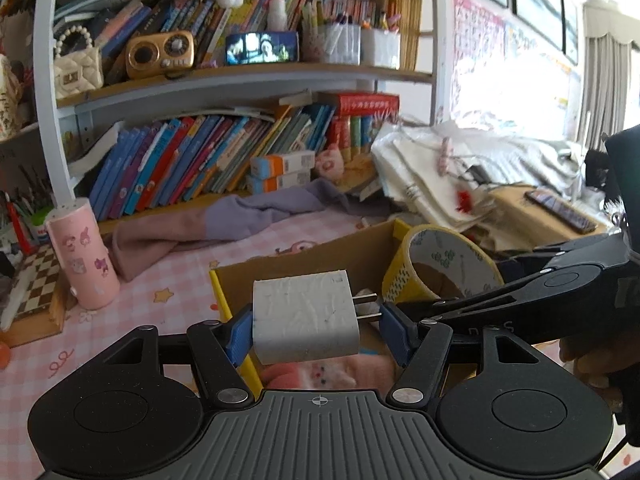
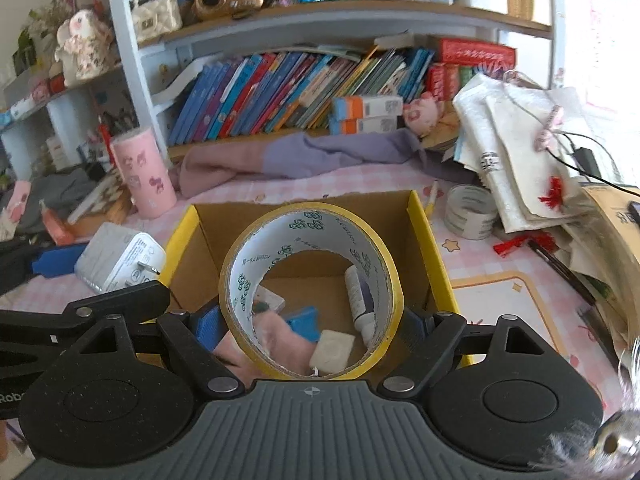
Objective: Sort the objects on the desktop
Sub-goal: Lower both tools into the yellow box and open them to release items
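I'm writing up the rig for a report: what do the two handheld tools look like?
Both match: the left tool and right tool have matte black linkage arms with silver rivets, blue ribbed pads, two round black discs and a grey ribbed base with a small crosshair mark. White lettering marks the side of each body.

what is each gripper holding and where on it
Left gripper clamps the white charger plug, one pad on its back end, one at its prongs. Right gripper grips the yellow tape roll across its outer sides.

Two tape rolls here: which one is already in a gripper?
The yellow-edged tape roll, clamped in the right gripper over the cardboard box. The grey tape roll lies untouched on the tablecloth beside the box.
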`<state>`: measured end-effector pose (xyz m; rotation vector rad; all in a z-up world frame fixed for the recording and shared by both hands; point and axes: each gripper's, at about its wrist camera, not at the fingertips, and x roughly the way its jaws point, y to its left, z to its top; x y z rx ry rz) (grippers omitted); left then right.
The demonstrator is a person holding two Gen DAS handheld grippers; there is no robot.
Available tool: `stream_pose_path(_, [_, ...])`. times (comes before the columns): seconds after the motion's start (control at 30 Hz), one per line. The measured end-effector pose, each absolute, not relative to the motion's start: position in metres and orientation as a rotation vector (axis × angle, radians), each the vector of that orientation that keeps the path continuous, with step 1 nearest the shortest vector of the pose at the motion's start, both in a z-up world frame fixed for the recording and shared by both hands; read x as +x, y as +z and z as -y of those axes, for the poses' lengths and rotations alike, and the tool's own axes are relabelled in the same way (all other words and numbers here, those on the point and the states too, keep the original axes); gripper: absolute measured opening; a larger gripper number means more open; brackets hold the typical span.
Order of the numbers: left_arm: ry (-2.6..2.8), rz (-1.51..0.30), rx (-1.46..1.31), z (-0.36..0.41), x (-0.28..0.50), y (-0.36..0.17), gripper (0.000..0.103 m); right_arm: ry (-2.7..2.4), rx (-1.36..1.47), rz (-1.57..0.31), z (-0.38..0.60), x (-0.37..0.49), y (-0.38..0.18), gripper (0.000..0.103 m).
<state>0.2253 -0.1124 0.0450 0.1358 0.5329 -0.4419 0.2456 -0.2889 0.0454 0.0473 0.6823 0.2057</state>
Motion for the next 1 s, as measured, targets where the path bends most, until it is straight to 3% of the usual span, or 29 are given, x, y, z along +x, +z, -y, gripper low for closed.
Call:
stream_pose_path(0.63, [-0.393, -0.731, 0.244, 0.145, 0.25, 0.003, 0.066, 0.372, -0.222, -0.816, 0.294, 0.295, 0.0, 0.082])
stream_pose_path(1.0, [-0.373, -0.709, 0.29, 0.152, 0.244, -0.002, 0.067, 0.404, -0.312, -0.831, 0.286, 0.299, -0.006, 0.084])
